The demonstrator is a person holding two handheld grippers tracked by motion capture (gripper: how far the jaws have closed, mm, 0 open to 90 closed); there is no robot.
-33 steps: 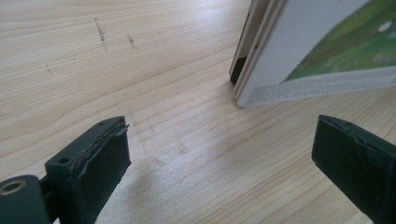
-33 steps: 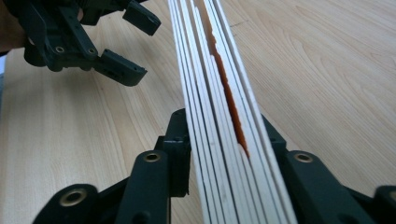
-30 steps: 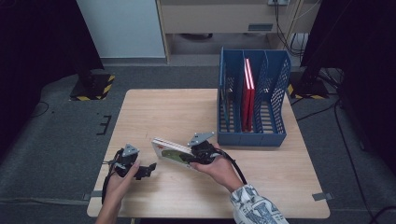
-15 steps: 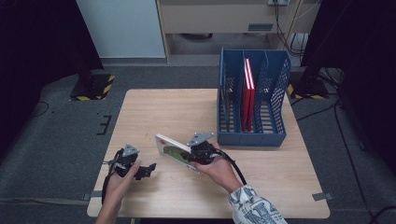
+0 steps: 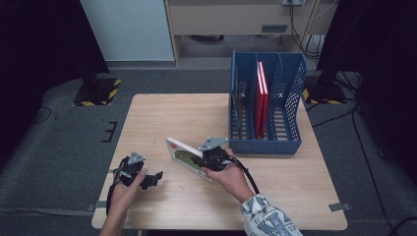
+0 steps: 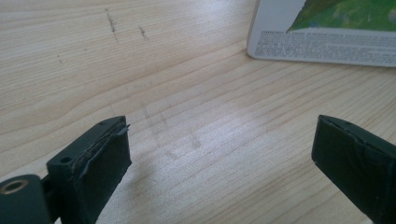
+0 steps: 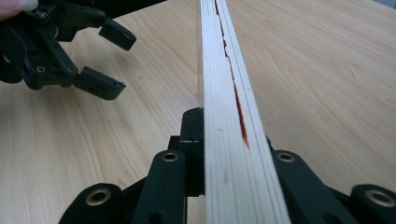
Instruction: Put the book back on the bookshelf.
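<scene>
The book's (image 5: 183, 156) back cover carries a block of print too small to read. The right gripper (image 5: 209, 158) clamps its fingers on the book's edge, tilting it above the desk (image 5: 196, 118). The left gripper (image 5: 147, 178), fingers spread wide and empty, rests low nearby.

Desk (image 5: 162, 113) fills the middle of the frame. File rack (image 5: 265, 142) stands at its upper right, with two books (image 5: 262, 98) upright in a middle slot. Lower centre, a book (image 5: 184, 156) tilts up off the desk in the right gripper (image 5: 209, 158). Left gripper (image 5: 156, 177) sits lower left, well apart from the book.
</scene>
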